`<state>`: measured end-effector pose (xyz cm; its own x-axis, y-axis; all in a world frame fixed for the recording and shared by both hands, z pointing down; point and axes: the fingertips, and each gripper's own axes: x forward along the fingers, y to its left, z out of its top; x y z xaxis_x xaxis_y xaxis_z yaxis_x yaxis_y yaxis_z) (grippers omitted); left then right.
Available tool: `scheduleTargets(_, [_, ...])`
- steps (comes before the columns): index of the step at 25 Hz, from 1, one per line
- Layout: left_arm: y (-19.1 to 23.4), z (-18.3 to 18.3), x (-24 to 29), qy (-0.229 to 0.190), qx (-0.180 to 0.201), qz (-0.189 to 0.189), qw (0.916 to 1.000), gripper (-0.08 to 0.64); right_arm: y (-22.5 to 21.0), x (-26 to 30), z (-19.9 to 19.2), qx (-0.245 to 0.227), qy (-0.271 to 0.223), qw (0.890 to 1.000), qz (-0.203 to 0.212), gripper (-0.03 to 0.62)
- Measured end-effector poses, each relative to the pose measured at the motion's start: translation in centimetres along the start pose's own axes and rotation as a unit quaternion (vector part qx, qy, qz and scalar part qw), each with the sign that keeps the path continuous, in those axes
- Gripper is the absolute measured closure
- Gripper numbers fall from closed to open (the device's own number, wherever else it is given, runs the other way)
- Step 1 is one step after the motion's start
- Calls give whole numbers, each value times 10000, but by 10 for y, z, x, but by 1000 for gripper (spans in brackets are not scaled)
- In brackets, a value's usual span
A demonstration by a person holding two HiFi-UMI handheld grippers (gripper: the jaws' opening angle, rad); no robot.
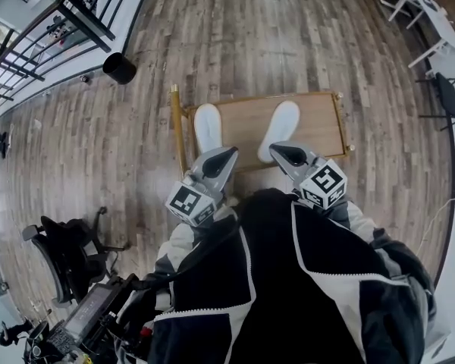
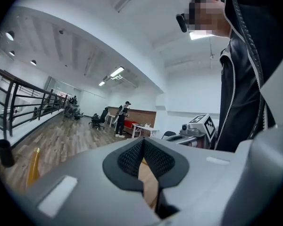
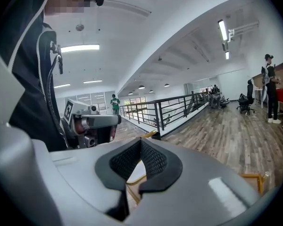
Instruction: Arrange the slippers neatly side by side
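**Obscured.** In the head view the heel ends of both slippers are covered by the gripper noses. The near edge of the low table is lost behind the person's dark jacket. The hands holding the tools cannot be made out past the sleeves and marker cubes.

**Materials.** The left slipper and the right slipper are white and soft-looking, with rounded toes and long oval outlines. The table has a plain pale wooden top inside a thin brass-coloured frame. It stands on a plank floor. Each gripper is a grey moulded shell with black mesh-textured pads.

**Position.** Both slippers lie on the table top, apart, with the toes pointing away from the person and wider apart than the heels. The left gripper overlaps the left slipper's heel end, and the right gripper overlaps the right slipper's. Contact cannot be judged. The jaws of each gripper are pressed together at the tips, with nothing pinched between them.
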<state>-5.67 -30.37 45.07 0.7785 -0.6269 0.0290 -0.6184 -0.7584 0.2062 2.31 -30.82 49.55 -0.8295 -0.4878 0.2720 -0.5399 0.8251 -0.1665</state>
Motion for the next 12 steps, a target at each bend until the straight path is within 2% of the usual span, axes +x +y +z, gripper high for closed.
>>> scheduleTargets(6, [-1,2,0,-65,-52,-44,10000,541,1,1,-3,81,-61,9999,-96,588])
scheduleTargets(12, [-1,8,1,-93,-129,-2,9999,540,-24,-10,-14,400,-55,9971,-643,588])
